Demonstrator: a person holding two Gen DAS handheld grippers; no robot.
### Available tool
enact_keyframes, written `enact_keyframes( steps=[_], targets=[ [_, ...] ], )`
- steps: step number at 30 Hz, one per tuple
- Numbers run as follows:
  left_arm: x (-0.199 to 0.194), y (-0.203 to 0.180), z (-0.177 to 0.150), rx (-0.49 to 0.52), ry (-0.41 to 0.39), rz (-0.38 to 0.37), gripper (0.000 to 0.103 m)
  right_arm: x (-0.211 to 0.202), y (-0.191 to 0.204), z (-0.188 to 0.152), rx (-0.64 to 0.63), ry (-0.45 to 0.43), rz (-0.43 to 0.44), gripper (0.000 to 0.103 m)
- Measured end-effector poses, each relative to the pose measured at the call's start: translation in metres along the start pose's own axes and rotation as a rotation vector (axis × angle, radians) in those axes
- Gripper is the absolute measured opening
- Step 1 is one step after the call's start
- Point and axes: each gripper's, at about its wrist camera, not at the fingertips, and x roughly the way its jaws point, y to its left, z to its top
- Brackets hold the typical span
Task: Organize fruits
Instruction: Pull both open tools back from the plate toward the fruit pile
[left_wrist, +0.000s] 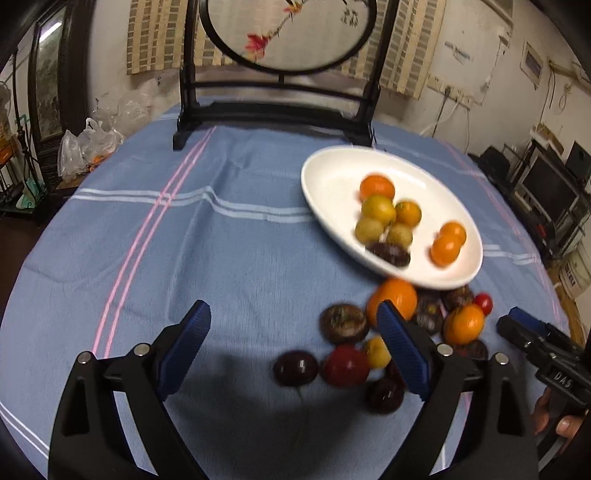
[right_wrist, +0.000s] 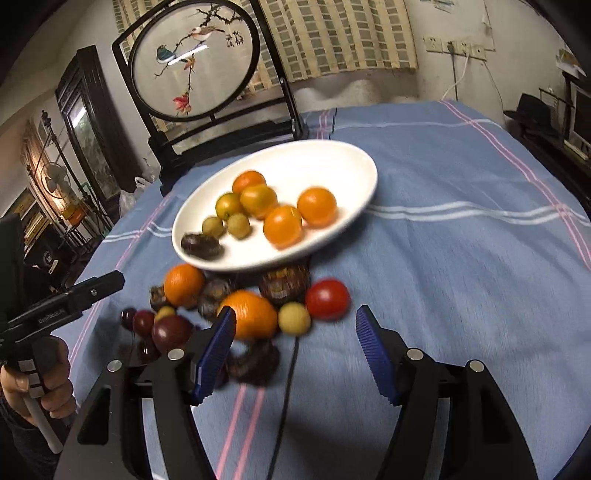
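A white oval plate (left_wrist: 325, 173) (right_wrist: 332, 158) lies on the blue cloth and holds several oranges (right_wrist: 317, 206), small yellow-green fruits (right_wrist: 239, 225) and one dark brown fruit (right_wrist: 202, 245). In front of the plate a loose pile lies on the cloth: oranges (left_wrist: 393, 299) (right_wrist: 255, 314), a red tomato (right_wrist: 328, 299), dark plums (left_wrist: 295, 367) and brown wrinkled fruits (left_wrist: 343, 323). My left gripper (left_wrist: 293, 314) is open over bare cloth, left of the pile. My right gripper (right_wrist: 295, 317) is open just short of the pile, holding nothing.
A black stand with a round painted panel (left_wrist: 291, 33) (right_wrist: 192, 59) rises at the table's back edge. Plastic bags (left_wrist: 88, 147) sit off the table's left side. A thin black cable (right_wrist: 286, 387) runs across the cloth under the right gripper.
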Motion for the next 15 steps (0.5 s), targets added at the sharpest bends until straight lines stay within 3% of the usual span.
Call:
enact_keyframes(
  steps=[8,10,15],
  targets=[
    [-0.013,-0.004,-0.021,0.048,-0.005,0.004,0.089,-0.005,0.025,-0.026,-0.157,0.061,-0.038,0.068],
    [-0.015,-0.004,-0.025,0.058,0.001,0.006,0.089,0.0,0.031,-0.03,-0.197,0.096,-0.054,0.052],
    [-0.017,-0.001,-0.031,0.075,0.009,0.004,0.089,0.014,0.046,-0.031,-0.27,0.151,-0.084,0.051]
  ],
)
